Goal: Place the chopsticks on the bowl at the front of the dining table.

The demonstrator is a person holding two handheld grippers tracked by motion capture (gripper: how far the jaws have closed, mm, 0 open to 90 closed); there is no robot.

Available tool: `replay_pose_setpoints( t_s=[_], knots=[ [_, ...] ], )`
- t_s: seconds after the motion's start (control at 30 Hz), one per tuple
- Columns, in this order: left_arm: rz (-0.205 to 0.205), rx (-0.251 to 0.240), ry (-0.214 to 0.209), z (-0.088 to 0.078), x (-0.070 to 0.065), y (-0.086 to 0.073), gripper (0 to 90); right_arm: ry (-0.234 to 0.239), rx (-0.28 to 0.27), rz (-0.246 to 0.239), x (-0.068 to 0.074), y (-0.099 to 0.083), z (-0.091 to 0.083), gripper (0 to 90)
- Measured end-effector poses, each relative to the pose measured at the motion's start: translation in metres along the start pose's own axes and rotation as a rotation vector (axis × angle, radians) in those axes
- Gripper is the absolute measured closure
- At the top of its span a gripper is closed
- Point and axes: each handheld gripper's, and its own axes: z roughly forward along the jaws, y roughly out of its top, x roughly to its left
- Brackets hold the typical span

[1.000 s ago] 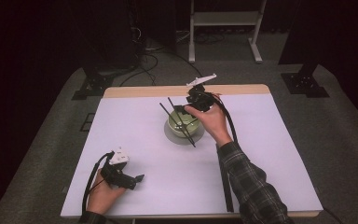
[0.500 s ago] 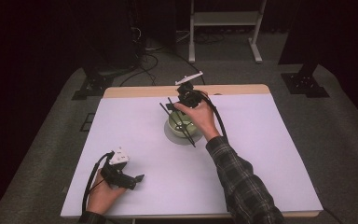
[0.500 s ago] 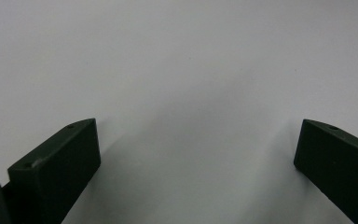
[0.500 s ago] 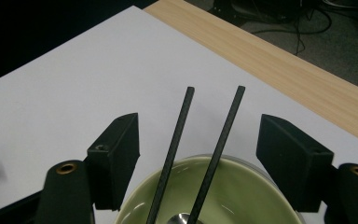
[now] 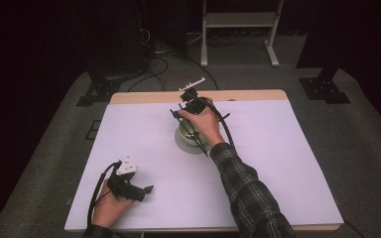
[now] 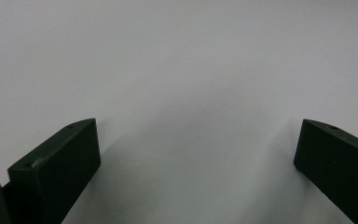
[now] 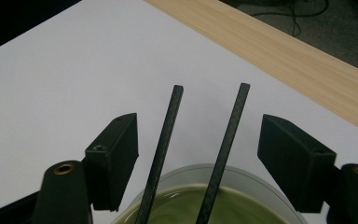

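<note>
A pale bowl with a green inside stands on the white table a little back of centre. Two black chopsticks lie across its rim, side by side. In the right gripper view both sticks run over the bowl's rim and pass between the jaws without touching either pad. My right gripper is open over the bowl's far edge, around the sticks' far ends. My left gripper rests at the near left of the table, open, with bare white surface between its jaws.
The white table top has a bare wooden strip along its far edge. The right forearm in a plaid sleeve crosses the near middle. Cables and a stand's legs lie on the dark floor beyond.
My right hand has moved left and a little down over the bowl, bringing its jaws around the chopsticks' far ends. The left hand has stayed still.
</note>
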Motion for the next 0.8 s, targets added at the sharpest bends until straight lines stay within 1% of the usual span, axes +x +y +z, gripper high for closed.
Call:
replay_pose_setpoints(
  t_s=[0.23,0.3,0.5,0.8],
  knots=[
    [0.001,0.001,0.0,0.0,0.0,0.0,0.0,-0.011,0.018,-0.002,0.0,-0.001,0.01,27.4],
    [0.001,0.001,0.0,0.0,0.0,0.0,0.0,-0.013,0.018,0.007,-0.001,-0.001,0.011,27.4],
    [-0.001,0.0,-0.001,0.0,0.0,0.0,0.0,-0.022,0.02,0.033,-0.009,-0.004,0.015,27.5],
    [-0.002,0.0,-0.001,0.0,0.0,0.0,0.0,-0.048,0.024,0.076,-0.023,-0.006,0.011,27.7]
  ],
)
